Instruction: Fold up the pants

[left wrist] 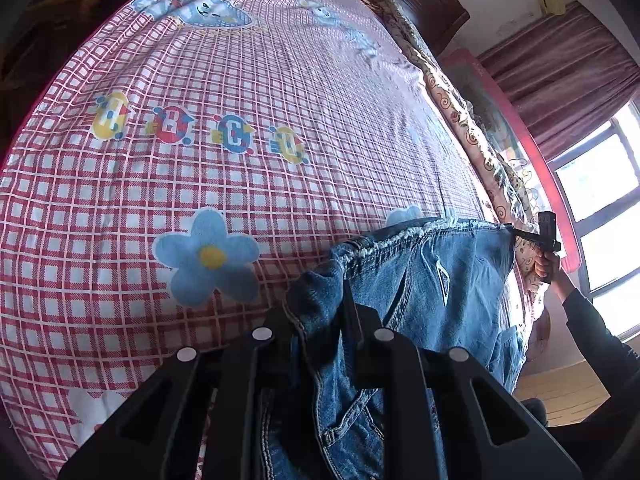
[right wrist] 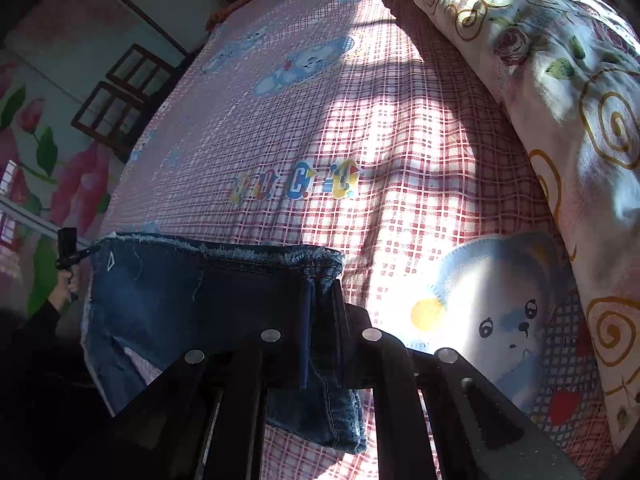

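A: Where are the jeans (left wrist: 460, 276)?

B: Held up over the bed (left wrist: 240, 184), stretched between the two grippers. Frayed hem edge runs along the top; the denim hangs down from it, above the red checked bedsheet (right wrist: 400, 160).

A: Left gripper (left wrist: 320, 320)?

B: Clenched on one corner of the jeans. A bunch of denim sits squeezed between its black fingers (left wrist: 276, 332), and more cloth drops away below them.

A: Right gripper (right wrist: 320, 320)?

B: Clamped on the opposite corner of the jeans. In its own view the folded hem passes between its fingers (right wrist: 376, 344), with a flap of denim hanging beneath. From the left view it shows small at the far end of the jeans (left wrist: 536, 236), with a hand (left wrist: 545, 266) wrapped round its handle and a dark sleeve (left wrist: 592, 328) behind.

A: Anything beside the jeans?

B: A quilt (right wrist: 560, 80) with gold swirls and roses lies along the bed's edge, past the jeans on the right gripper's side. Printed letters (left wrist: 200, 128) and a blue flower (left wrist: 208, 256) mark the bedsheet beyond the jeans' hem. A window (left wrist: 600, 208) with a dark red curtain (left wrist: 560, 76) stands behind the right hand. Sun falls across the sheet near a printed bear face (right wrist: 508, 320).

A: Do the jeans touch the bed?

B: Cannot tell; the lower part runs out of frame.
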A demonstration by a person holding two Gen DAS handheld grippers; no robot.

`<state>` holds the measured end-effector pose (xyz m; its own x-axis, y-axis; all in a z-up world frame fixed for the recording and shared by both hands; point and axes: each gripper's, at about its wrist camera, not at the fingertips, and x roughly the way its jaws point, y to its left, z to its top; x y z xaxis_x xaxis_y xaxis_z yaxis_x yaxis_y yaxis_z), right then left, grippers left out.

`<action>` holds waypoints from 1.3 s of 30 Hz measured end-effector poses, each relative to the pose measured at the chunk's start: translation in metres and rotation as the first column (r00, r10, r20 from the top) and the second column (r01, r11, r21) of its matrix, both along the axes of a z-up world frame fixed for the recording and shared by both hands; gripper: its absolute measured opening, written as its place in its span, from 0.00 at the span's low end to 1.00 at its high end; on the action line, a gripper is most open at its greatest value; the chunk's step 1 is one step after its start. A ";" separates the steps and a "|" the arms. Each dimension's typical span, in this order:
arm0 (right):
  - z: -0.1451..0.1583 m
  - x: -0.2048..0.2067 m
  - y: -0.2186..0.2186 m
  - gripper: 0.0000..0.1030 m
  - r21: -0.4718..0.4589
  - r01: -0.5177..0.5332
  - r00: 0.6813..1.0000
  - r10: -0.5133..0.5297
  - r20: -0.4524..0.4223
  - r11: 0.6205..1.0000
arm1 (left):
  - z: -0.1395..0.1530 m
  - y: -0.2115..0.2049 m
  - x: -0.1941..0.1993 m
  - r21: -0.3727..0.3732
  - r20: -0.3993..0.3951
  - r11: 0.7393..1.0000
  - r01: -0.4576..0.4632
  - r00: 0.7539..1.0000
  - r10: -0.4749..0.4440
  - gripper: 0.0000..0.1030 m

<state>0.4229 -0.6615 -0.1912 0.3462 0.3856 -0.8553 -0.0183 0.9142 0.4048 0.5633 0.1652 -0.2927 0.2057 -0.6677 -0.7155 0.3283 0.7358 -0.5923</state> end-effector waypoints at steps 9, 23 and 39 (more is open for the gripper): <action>0.032 -0.027 0.001 0.08 0.063 -0.010 0.997 0.004 0.081 0.998 | 0.032 0.000 -0.021 -0.010 0.112 0.999 0.045 0.993 -0.044 0.11; 0.098 -0.090 0.003 0.07 0.030 -0.026 0.983 0.020 0.183 0.999 | 0.113 0.006 -0.086 0.007 0.255 0.996 0.086 0.963 -0.085 0.10; 0.119 -0.207 0.004 0.06 0.013 -0.026 0.984 0.024 0.174 1.000 | 0.155 0.020 -0.192 0.008 0.299 0.991 0.137 0.945 -0.133 0.10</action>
